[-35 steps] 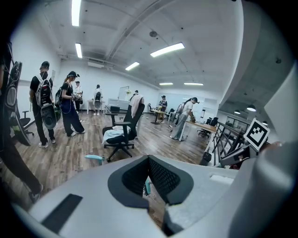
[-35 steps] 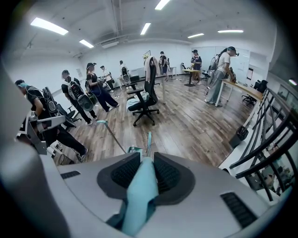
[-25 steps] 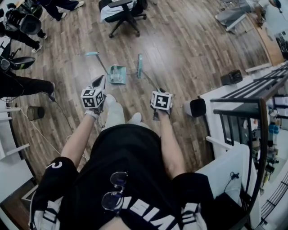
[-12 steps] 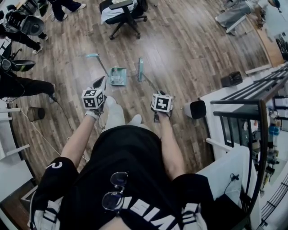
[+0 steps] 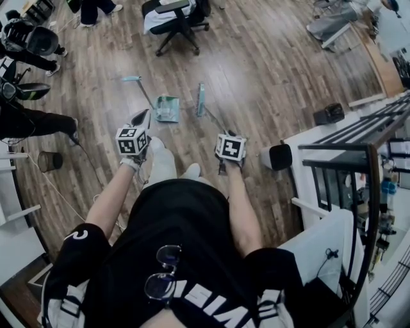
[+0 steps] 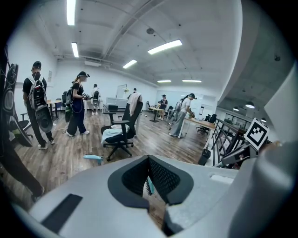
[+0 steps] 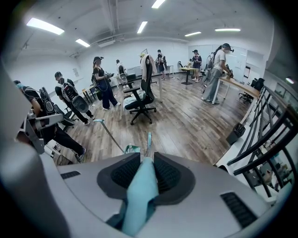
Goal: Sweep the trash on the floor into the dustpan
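Note:
A teal dustpan point(image 5: 167, 107) lies on the wood floor ahead of me, its long handle point(image 5: 142, 90) slanting away to the left. Just to its right stands the teal broom head point(image 5: 200, 99), bristles on the floor. The broom handle point(image 7: 142, 195) runs back into my right gripper point(image 5: 225, 131), which is shut on it. My left gripper point(image 5: 141, 118) hovers near the dustpan's near left side, its jaws a narrow gap apart with nothing between them; the broom head point(image 6: 148, 186) shows through that gap. Something pale lies in the dustpan point(image 7: 132, 149). I cannot make out loose trash on the floor.
An office chair point(image 5: 176, 16) stands beyond the dustpan. A black bin point(image 5: 280, 154) and a dark box point(image 5: 329, 112) sit on the right by a black railing point(image 5: 368, 166). People with gear stand at the left point(image 5: 35, 122), near a small basket point(image 5: 50, 161).
The broom head has slid slightly toward me beside the dustpan. Both grippers have stayed almost in place. A person at the far top left has walked further out of view.

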### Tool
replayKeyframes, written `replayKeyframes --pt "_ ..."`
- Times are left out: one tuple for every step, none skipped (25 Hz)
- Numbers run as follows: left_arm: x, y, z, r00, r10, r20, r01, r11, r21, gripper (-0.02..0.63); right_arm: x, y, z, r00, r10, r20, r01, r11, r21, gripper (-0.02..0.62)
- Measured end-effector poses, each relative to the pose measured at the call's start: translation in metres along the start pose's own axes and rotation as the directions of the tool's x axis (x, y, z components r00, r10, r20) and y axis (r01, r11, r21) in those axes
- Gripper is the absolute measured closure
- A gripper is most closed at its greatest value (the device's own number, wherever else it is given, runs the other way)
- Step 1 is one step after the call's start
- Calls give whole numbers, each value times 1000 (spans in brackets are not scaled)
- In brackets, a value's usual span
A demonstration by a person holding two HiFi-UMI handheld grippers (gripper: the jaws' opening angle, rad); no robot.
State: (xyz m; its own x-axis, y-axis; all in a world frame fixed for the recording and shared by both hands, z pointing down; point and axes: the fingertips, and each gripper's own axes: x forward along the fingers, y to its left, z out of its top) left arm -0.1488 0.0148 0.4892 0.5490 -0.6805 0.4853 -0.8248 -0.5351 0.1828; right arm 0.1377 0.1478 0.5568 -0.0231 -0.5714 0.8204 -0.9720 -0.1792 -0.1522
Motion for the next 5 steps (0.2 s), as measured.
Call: replayKeyframes --pt "0 1 0 1000 0 0 0 1000 0 607 0 0 0 1000 1 2 -1 1000 1 509" --pt "0 1 0 1000 0 0 0 1000 0 607 1 0 0 1000 -1 1 1 1000 1 509" --pt "1 2 -1 1000 0 1 0 1000 0 607 1 0 0 1000 -4 -1 4 1000 1 509" --pt "1 3 -1 1000 0 1 0 1000 0 607 1 0 -1 1000 -6 -5 6 1000 2 509" --pt "2 3 -1 1000 -1 1 1 1000 -1 607 2 0 -2 1000 -7 -8 7 1000 3 509"
